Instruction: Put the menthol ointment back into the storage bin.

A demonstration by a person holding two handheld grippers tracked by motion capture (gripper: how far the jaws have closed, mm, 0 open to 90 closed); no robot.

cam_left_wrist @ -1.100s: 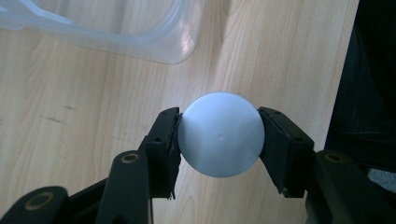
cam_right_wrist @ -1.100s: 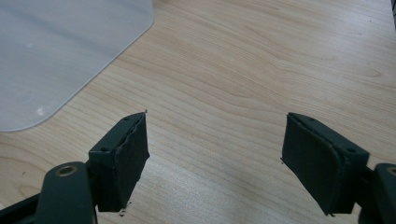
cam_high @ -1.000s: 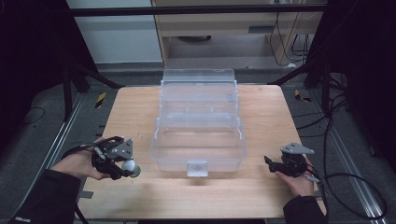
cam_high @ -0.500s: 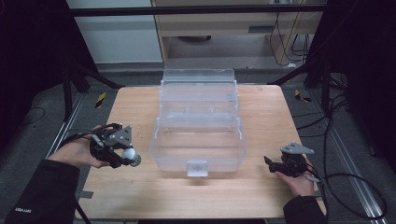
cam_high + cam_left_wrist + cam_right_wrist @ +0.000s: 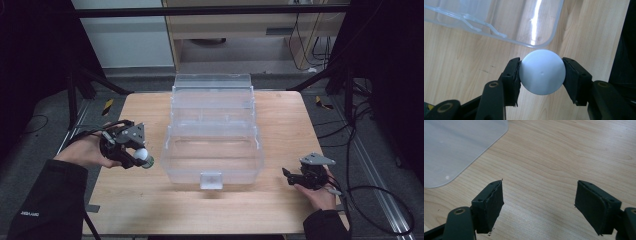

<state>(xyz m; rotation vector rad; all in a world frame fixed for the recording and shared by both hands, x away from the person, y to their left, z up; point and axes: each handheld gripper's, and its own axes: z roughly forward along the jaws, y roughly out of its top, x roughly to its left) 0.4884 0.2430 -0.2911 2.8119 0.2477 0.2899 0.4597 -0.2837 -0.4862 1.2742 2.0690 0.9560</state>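
The left gripper [image 5: 541, 75] grasps the white ball [image 5: 542, 72] just beside the clear plastic bin's [image 5: 212, 150] left rim, while the right gripper [image 5: 539, 206] stands released over bare wooden table [image 5: 280, 210].

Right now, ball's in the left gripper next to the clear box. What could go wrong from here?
1. The white ball is smooth and round, pinched only at its sides by the left gripper; it could squirt out.
2. The clear box has a raised wall near the ball; too low a carry may clip it.
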